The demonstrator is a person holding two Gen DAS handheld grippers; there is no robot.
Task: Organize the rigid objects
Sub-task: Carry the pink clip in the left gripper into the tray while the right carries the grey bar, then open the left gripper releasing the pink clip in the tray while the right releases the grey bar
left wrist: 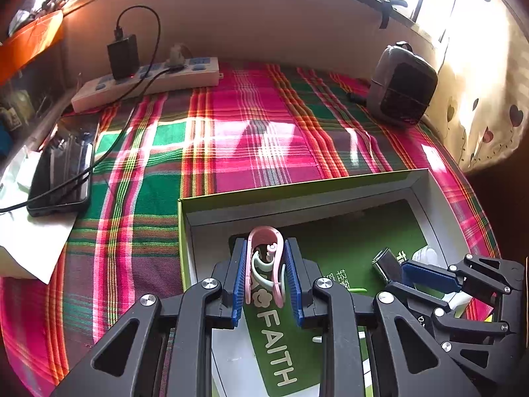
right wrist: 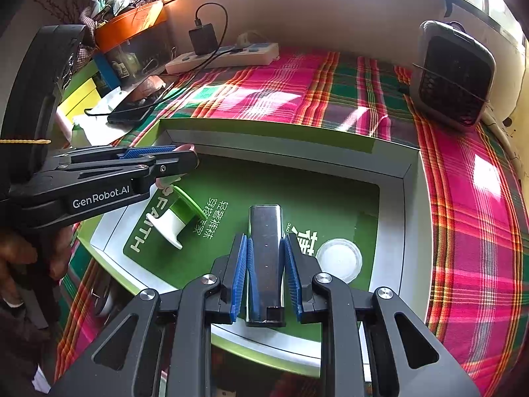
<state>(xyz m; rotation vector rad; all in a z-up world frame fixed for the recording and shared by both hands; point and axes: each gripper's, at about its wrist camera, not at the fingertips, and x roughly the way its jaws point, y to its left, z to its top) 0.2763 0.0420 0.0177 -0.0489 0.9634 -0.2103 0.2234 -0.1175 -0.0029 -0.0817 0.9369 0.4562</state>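
A shallow box (left wrist: 426,185) with white walls and a green floor lies on the plaid cloth; it also shows in the right wrist view (right wrist: 410,178). My left gripper (left wrist: 267,278) is shut on a pink clip (left wrist: 264,236) with a pale green part, held over the box's left side. My right gripper (right wrist: 265,274) is shut on a dark metal block (right wrist: 265,231) over the box floor; it appears in the left wrist view (left wrist: 401,269). A green and white spool (right wrist: 177,220) and a clear round lid (right wrist: 339,258) lie in the box.
A white power strip (left wrist: 145,82) with a black charger stands at the back. A black phone (left wrist: 61,168) lies on white paper at the left. A grey speaker-like box (right wrist: 454,72) stands at the back right. An orange tray (right wrist: 132,21) sits on a shelf.
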